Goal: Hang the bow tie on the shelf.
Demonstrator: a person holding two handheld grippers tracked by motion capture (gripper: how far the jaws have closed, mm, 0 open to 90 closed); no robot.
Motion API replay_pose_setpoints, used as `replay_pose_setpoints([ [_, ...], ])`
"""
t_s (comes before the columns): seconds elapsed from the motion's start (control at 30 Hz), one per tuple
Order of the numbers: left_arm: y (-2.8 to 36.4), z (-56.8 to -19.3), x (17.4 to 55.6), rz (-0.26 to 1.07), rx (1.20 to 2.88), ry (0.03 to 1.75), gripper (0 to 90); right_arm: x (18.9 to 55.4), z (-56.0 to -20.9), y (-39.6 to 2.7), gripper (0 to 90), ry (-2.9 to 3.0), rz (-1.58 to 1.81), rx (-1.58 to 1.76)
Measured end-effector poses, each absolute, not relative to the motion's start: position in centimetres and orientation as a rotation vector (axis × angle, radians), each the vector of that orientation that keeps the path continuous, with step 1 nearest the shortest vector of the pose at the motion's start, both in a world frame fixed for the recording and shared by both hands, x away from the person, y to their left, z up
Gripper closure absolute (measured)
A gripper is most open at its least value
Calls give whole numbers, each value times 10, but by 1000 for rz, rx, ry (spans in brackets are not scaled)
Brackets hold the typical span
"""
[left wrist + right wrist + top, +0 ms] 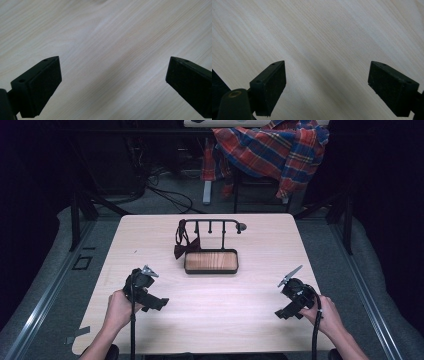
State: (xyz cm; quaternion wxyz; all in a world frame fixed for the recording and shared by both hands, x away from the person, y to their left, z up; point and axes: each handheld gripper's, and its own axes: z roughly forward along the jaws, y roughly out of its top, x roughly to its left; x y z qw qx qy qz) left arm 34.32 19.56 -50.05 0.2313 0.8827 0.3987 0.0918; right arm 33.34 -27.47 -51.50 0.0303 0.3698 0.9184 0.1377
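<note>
Two hands come in at the near edge of the table [210,320], and each one holds a tool. On the left, the left hand-held gripper [159,304] sits low over the pale wood. Its jaws are spread wide, and between them I see bare wood. Farther back, near the middle of the table, stands a black stand [210,227] with a little wooden tray [211,261] at its foot. A dark red bow tie [186,246] hangs from the left end of the stand, just beside the tray and well apart from both tools. On the right, the right hand-held gripper [281,314] also has its jaws spread wide over bare wood. Behind the table, a checked shirt [272,147] hangs over a chair.
</note>
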Motion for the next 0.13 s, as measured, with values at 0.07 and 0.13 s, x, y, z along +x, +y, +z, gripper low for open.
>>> replay_pose_setpoints([
  [0.07, 196, -505, 346, 228, 2439, 1105, 2, 333, -515, -275, 145, 2829, 430, 1141],
  [0.13, 196, -506, 348, 224, 2442, 1107, 7, 334, -515, -275, 145, 2832, 424, 1135],
])
